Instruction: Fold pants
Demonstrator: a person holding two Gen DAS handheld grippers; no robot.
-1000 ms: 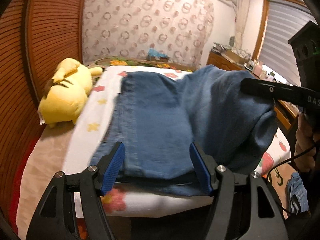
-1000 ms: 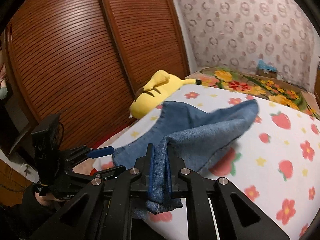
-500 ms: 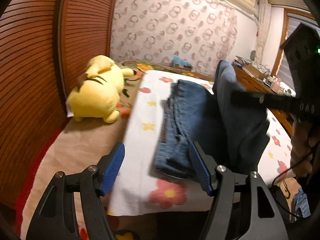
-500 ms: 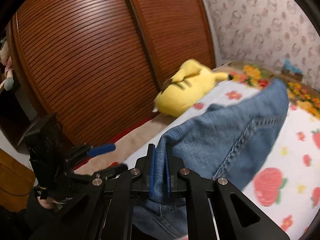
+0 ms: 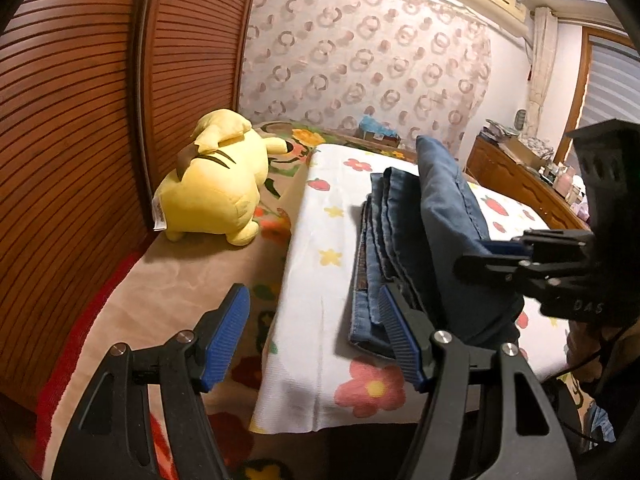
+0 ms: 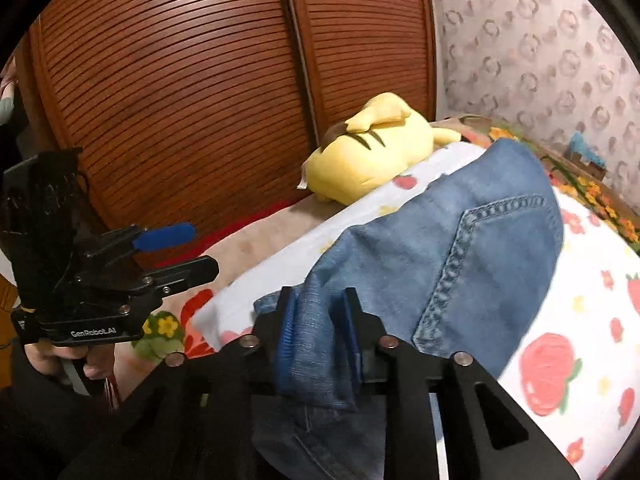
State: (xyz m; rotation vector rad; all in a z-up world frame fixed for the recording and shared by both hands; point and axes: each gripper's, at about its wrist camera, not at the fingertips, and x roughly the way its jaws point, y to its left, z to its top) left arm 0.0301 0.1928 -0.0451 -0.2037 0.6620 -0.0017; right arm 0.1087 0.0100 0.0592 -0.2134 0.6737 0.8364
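Flowered bed (image 5: 304, 344), left gripper (image 5: 316, 336) jaws apart, right gripper (image 6: 318, 334) jaws opening around pants (image 6: 460, 248)

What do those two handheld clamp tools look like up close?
Both are matte black frames with silver screws and two fingers faced with ribbed blue pads. The left gripper carries white lettering, GenRobot.AI, on its body; the right gripper shows the letters DAS. A thin black cable trails below the right one.
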